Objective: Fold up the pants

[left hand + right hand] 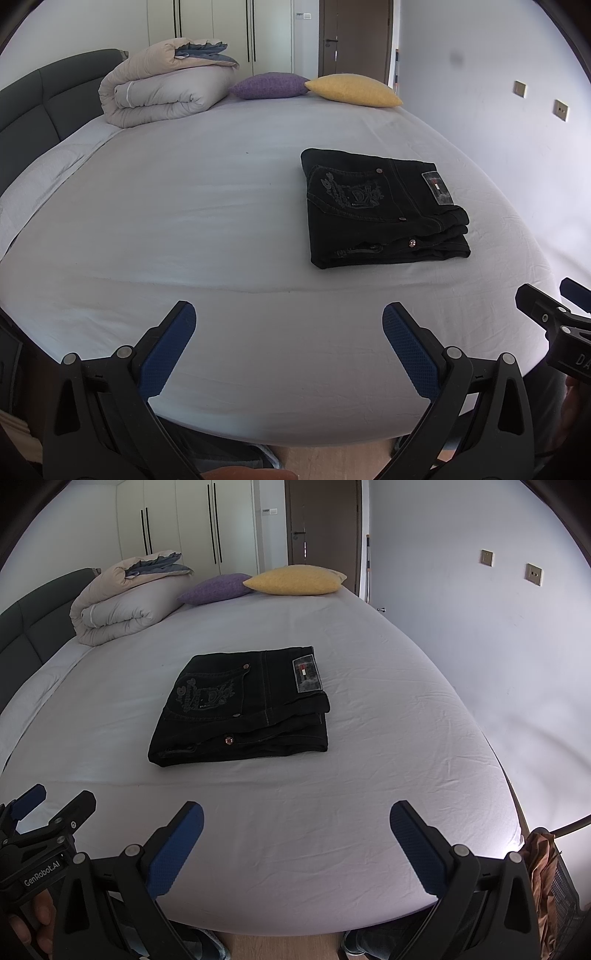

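Black jeans [380, 208] [245, 705] lie folded into a compact stack on the white bed sheet [221, 229] [332, 775], back pocket embroidery and a waistband patch facing up. My left gripper [290, 314] hovers open near the bed's front edge, well short of the jeans and to their left. My right gripper [297, 812] is open too, held back from the jeans with nothing between its blue pads. Each gripper shows at the edge of the other's view: the right gripper [554, 306], the left gripper [51, 801].
A rolled beige duvet [166, 85] [122, 602], a purple cushion [269, 85] [214, 588] and a yellow cushion [352, 90] [295, 579] sit at the bed's far end. A dark headboard [48, 92] runs along the left. A wall is at the right, wardrobes and a door behind.
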Demonstrator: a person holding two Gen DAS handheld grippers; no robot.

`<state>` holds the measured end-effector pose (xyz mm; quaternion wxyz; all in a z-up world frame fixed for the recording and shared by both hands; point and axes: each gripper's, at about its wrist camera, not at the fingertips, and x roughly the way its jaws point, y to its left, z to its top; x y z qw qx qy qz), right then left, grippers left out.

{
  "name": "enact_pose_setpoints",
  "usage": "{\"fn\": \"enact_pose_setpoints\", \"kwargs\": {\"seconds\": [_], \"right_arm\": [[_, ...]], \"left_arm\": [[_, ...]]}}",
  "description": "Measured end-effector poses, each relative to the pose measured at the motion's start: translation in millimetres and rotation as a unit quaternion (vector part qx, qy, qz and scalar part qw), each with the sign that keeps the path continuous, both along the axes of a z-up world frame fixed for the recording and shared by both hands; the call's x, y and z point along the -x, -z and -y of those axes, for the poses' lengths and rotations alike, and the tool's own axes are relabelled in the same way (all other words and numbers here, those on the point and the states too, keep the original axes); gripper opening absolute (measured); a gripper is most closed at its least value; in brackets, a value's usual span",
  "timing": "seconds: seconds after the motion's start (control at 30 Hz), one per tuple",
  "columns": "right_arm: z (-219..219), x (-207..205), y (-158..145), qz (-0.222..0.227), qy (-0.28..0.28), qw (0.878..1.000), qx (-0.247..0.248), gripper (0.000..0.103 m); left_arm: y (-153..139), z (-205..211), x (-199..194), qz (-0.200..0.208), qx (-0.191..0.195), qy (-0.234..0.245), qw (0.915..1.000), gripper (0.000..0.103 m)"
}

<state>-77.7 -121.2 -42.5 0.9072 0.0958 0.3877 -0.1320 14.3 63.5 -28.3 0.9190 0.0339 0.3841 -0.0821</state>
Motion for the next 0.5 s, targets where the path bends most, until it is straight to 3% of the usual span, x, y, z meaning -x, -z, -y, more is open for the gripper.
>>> {"fn": "enact_pose_setpoints", "kwargs": {"seconds": [0.5], "right_arm": [[1.4,-1.2,0.8,-0.002,-0.003,1.0,0.0,0.103]], "left_arm": [[0.2,-4.9,-1.4,0.0,-0.001,-0.003,1.0,0.103]]}}
